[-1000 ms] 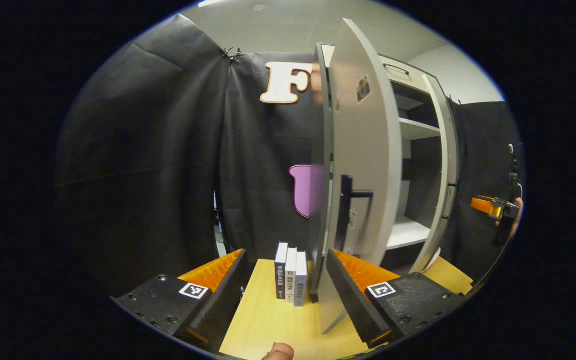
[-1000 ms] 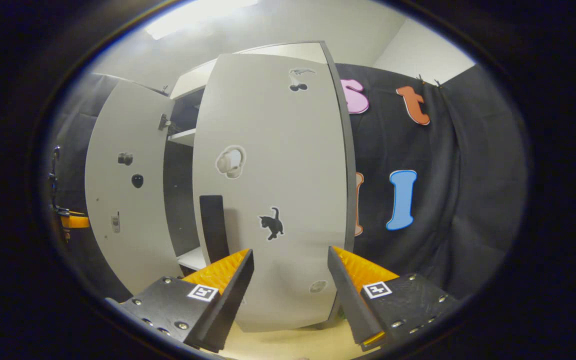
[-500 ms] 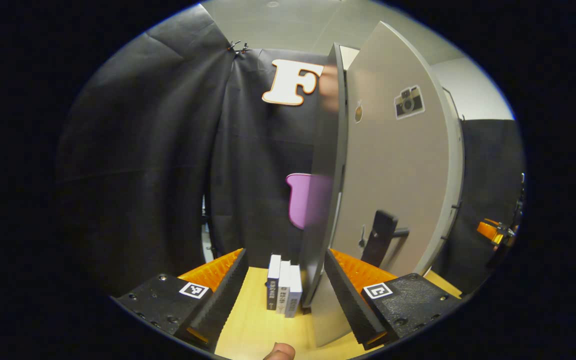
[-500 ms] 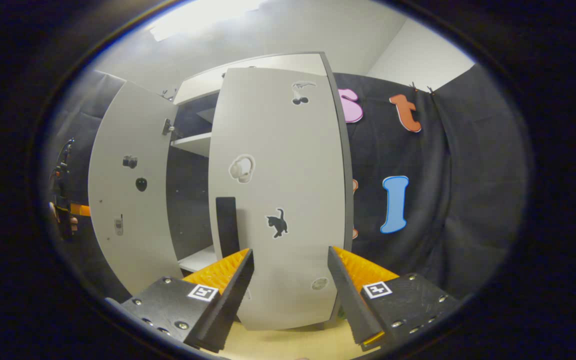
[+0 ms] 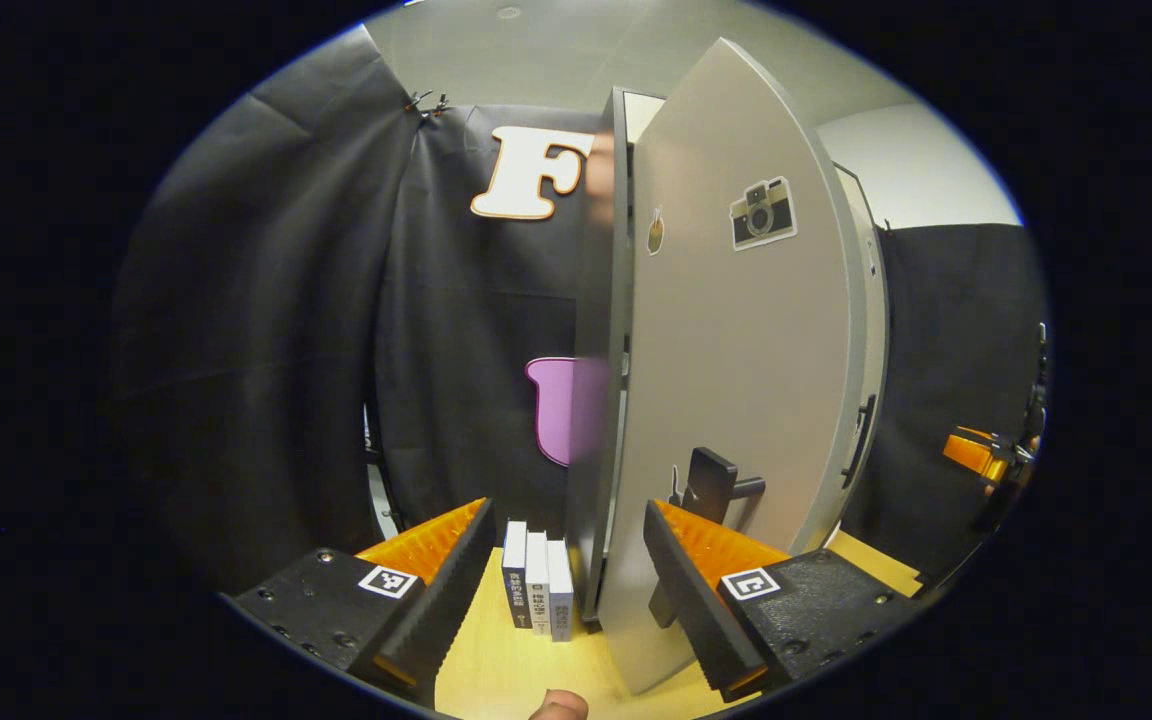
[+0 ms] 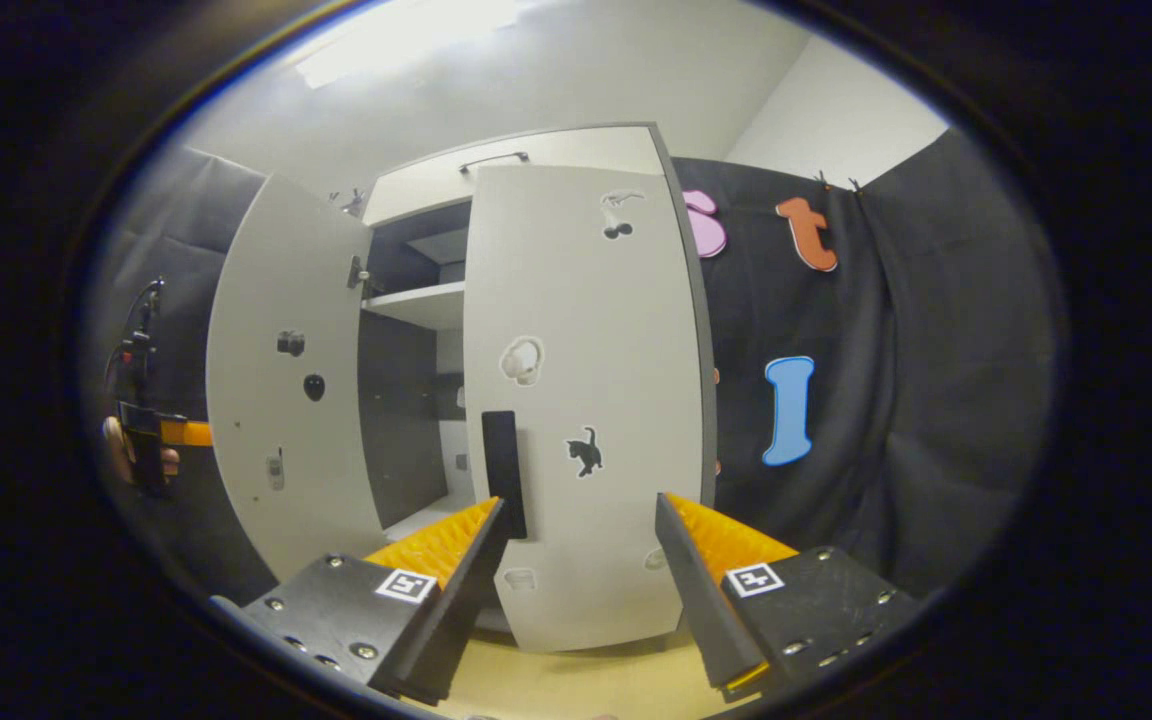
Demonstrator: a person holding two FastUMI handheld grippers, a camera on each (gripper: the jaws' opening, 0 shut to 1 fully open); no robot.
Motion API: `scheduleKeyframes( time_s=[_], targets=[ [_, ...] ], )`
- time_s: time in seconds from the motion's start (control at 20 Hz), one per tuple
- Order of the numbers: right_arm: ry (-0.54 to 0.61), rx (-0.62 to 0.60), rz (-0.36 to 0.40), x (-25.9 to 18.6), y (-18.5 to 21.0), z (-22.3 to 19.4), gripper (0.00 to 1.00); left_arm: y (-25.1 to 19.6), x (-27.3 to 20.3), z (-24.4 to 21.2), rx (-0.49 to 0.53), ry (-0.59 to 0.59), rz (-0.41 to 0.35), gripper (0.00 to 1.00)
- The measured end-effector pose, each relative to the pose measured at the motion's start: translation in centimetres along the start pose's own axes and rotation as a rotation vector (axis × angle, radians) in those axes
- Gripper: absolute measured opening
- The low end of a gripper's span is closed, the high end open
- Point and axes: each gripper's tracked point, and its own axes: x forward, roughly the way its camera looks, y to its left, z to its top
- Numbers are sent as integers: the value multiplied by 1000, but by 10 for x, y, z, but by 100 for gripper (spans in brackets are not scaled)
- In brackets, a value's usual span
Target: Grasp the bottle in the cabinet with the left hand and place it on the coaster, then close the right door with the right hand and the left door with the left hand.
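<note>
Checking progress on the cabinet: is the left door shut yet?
No, the left door stands ajar: a dark gap with a shelf shows beside the right door.

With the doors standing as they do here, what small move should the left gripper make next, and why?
Probably keep pushing the left door shut. It is ajar, with the shelf showing in the gap beside the right door. The left gripper is open and empty, close to that door's edge.

Three books (image 5: 537, 588) upright, side by side, on wooden tabletop (image 5: 496, 660).
</note>
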Motion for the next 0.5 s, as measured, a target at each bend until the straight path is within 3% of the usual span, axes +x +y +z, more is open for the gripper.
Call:
scheduleKeyframes(
  time_s=[0.05, 0.2, 0.25, 0.35, 0.4, 0.5],
  targets=[
    [-3, 1, 10, -6, -1, 1, 90, -4, 0, 1, -4, -4, 6, 95],
    [-9, -27, 14, -29, -15, 1, 87, -17, 0, 0, 17, -9, 26, 95],
    [-12, -43, 10, -37, -21, 1, 90, -21, 1, 0, 15, -8, 25, 92],
    [-1, -47, 10, -56, -29, -1, 87, -29, 2, -4, -21, 6, 29, 95],
    [5, -40, 11, -66, -33, -1, 93, -32, 1, -5, -29, 5, 35, 90],
    [12, -30, 17, -85, -39, -1, 90, -35, 1, -3, -34, -1, 52, 90]
  ],
)
